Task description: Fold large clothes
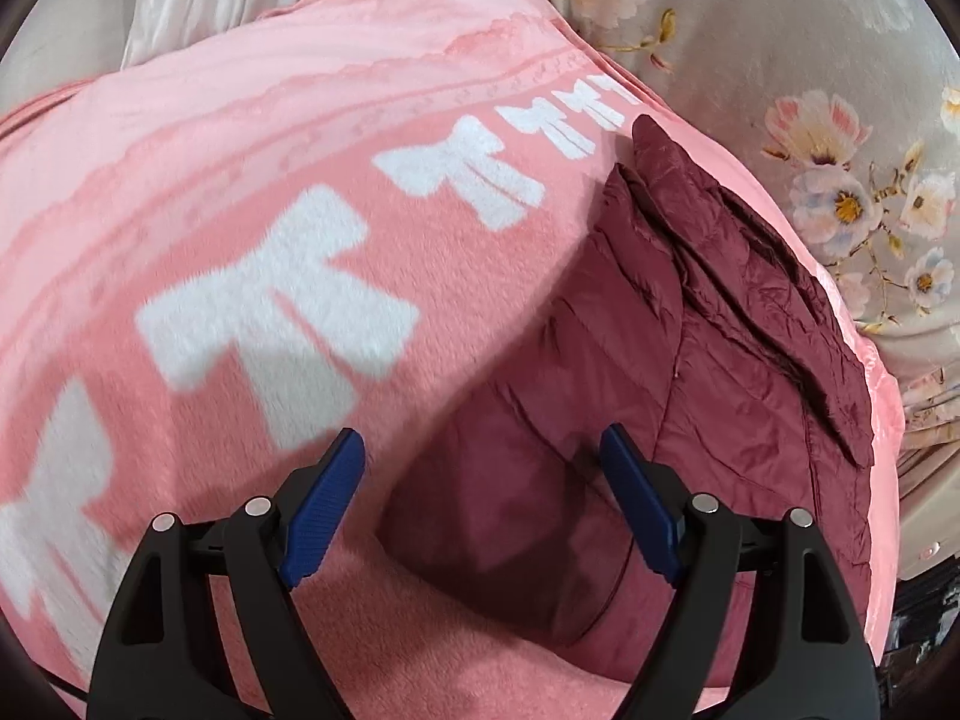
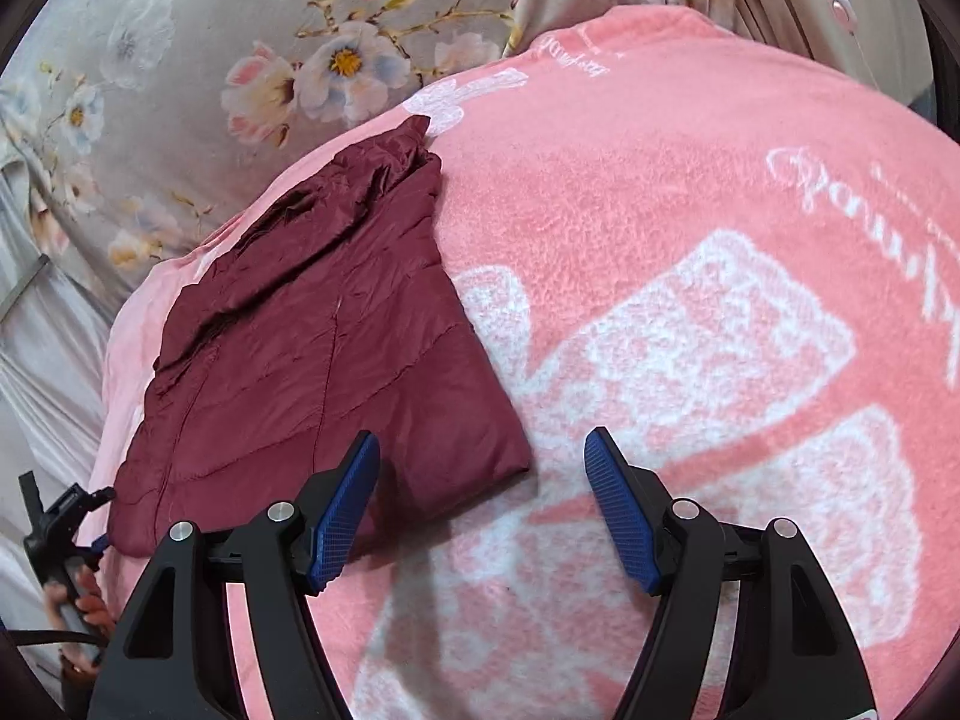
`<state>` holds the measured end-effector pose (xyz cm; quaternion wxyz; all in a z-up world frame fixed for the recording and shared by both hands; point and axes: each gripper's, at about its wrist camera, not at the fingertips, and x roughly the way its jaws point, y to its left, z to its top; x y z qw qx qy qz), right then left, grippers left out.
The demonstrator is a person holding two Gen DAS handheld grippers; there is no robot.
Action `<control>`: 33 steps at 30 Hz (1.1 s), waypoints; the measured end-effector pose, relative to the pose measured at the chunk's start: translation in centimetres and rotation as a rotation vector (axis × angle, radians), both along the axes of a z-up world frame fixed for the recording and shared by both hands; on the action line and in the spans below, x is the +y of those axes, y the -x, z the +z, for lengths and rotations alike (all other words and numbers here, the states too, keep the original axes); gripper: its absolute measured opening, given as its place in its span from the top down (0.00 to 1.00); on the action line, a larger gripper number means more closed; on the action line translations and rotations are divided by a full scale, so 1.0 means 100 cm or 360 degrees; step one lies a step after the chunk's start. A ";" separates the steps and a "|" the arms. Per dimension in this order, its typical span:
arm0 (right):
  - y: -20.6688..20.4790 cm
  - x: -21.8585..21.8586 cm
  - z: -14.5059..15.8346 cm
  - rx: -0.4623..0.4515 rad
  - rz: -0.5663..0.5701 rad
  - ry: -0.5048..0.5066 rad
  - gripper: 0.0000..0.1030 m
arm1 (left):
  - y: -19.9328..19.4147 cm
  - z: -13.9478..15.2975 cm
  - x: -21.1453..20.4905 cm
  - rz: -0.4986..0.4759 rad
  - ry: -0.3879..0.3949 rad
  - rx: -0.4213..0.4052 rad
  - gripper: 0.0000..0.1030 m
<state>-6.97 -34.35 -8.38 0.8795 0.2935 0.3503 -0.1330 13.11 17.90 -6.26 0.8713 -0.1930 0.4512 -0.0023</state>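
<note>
My left gripper (image 1: 483,468) and right gripper (image 2: 483,468) both hang spread and empty above the folded maroon jacket (image 2: 312,360) on the pink blanket (image 2: 660,192), whose slippery puffy layers could spring open if I snag them.

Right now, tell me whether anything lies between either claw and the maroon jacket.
Nothing visible does. The left claw is open above the folded maroon jacket, the right claw open by its near corner, and only the pink blanket lies around it.
</note>
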 end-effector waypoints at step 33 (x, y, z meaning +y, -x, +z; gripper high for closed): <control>0.158 0.053 0.208 -0.0820 0.0188 0.0536 0.97 | 0.189 0.218 0.000 -0.0377 0.0137 -0.0779 0.96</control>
